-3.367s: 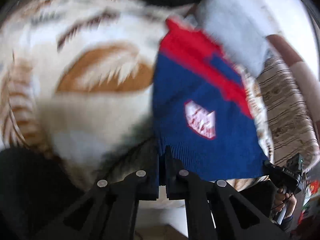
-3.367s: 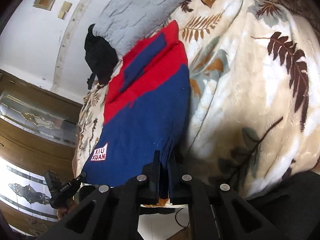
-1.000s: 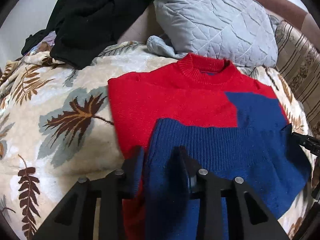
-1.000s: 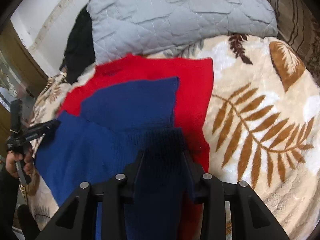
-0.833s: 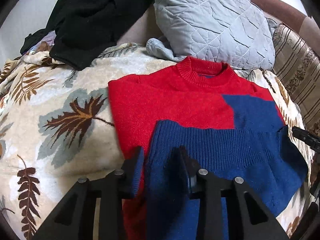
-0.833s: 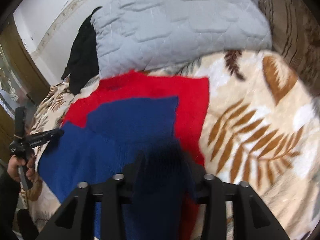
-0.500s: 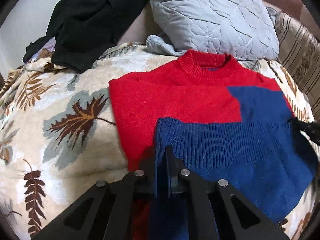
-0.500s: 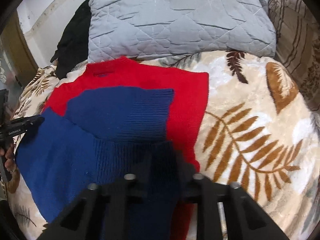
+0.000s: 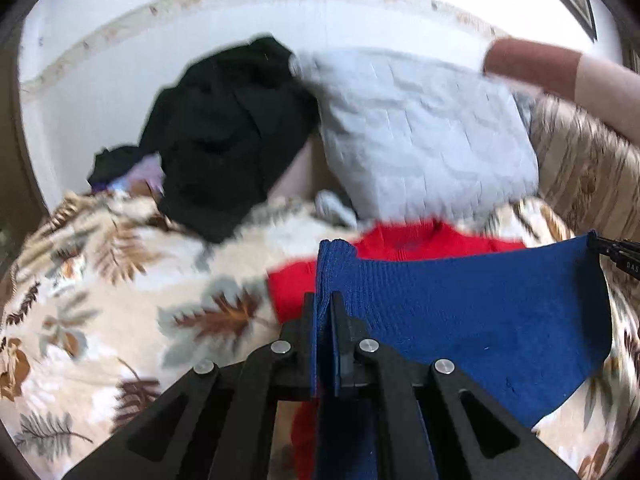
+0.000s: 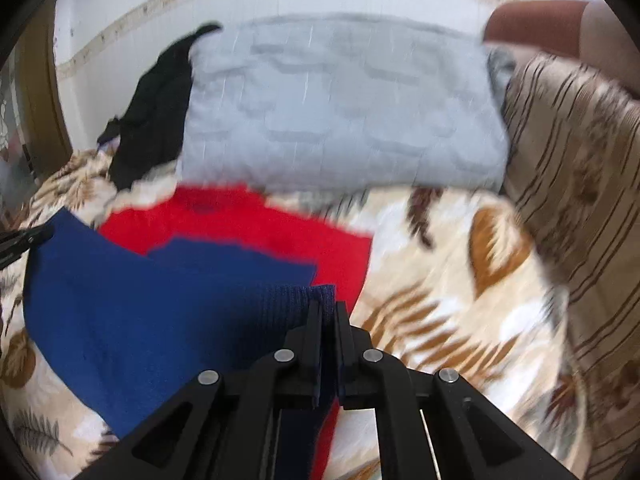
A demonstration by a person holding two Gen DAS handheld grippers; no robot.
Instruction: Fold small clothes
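left wrist view: left gripper (image 9: 323,308) pinched tight on the sweater (image 9: 472,312) hem corner, right gripper (image 10: 329,316) clamped on the other corner. blue hem lifted, red top lying on the bed (image 9: 100,292) near its pillow (image 9: 420,136) end. mid-fold, i'd say; next, carry the hem toward the collar and lay it flat.

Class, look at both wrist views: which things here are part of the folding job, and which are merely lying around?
Part of the job:
- red and blue sweater, blue hem lifted
- left claw, shut on the hem
- right claw, shut on the hem

Lying about:
- grey quilted pillow
- black clothes heap
- leaf-print blanket
- striped cushion
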